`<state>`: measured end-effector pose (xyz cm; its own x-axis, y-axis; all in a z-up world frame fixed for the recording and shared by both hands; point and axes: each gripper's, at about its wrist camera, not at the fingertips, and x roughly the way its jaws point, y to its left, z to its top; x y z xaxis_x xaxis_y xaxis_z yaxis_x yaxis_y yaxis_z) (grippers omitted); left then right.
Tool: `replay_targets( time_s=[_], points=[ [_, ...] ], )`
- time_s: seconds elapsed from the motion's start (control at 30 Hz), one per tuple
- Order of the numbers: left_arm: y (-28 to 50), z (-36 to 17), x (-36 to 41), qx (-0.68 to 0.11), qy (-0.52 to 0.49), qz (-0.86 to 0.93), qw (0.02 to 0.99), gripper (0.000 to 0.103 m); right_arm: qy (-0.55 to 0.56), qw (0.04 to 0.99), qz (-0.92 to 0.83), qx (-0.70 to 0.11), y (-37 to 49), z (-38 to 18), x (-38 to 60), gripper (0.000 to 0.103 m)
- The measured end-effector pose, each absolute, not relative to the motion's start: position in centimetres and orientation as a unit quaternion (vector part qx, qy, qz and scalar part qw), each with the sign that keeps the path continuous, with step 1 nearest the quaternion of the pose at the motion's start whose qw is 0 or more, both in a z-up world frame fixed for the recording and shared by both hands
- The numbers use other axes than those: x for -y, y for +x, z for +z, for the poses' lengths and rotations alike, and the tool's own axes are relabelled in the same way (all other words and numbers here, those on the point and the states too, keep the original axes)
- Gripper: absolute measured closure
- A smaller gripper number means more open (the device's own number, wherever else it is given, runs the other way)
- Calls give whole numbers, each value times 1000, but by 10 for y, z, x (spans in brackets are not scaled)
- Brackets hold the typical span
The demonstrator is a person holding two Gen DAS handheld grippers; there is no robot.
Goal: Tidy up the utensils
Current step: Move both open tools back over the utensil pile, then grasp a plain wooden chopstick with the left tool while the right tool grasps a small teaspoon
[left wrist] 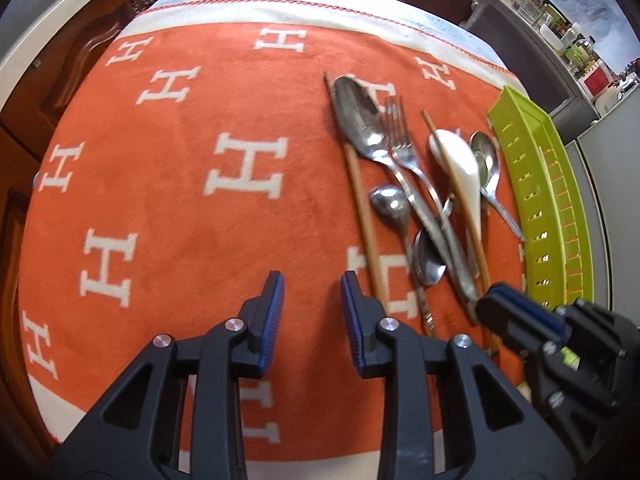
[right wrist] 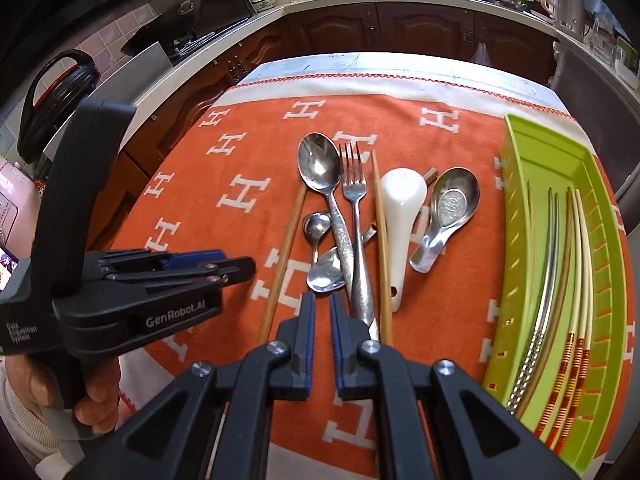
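A pile of utensils lies on the orange cloth: a large steel spoon (right wrist: 319, 164), a fork (right wrist: 354, 188), a white ceramic spoon (right wrist: 401, 208), a short steel soup spoon (right wrist: 452, 204), two small spoons (right wrist: 318, 226) and two loose wooden chopsticks (right wrist: 285, 256). My right gripper (right wrist: 322, 308) is open by a narrow gap and empty, just above the near ends of the fork and spoon handles. My left gripper (left wrist: 312, 286) is open and empty, hovering over bare cloth left of the pile (left wrist: 400, 176). The green tray (right wrist: 516, 216) holds several chopsticks (right wrist: 560, 264).
The orange cloth with white H marks (left wrist: 200, 160) covers the table. The green tray (left wrist: 536, 184) lies along its right edge. Dark wooden cabinets (right wrist: 400, 28) and a kitchen counter stand behind the table. The left gripper's body (right wrist: 132, 292) is at the left in the right wrist view.
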<state>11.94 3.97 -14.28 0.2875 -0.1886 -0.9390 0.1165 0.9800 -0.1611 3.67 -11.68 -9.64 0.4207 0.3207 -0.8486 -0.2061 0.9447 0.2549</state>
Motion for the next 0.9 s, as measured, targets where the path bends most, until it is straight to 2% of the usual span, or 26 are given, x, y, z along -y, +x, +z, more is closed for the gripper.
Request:
replay_targets(
  time_s=[0.17,0.43,0.53,0.57,0.6,0.9],
  points=[
    [131,-142,-18,-583,-17,-102,806,77,78,840,150,-516,42,-102,130,96],
    [130,-145,24,-555,88,-67,825,76,101,837,146,-518,45,-109,147,96],
    [131,-146,26,-549,87,-63,829,76,107,837,148,-515,44,-109,150,96],
    [132,-146,24,-551,76,-69,828,84,109,838,148,-514,43,-109,151,96],
    [132,-145,21,-553,63,-77,827,96,111,837,149,-514,43,-109,152,96],
    [123,-142,-16,-557,4,-71,827,99,122,832,161,-517,47,-106,152,96]
  ],
)
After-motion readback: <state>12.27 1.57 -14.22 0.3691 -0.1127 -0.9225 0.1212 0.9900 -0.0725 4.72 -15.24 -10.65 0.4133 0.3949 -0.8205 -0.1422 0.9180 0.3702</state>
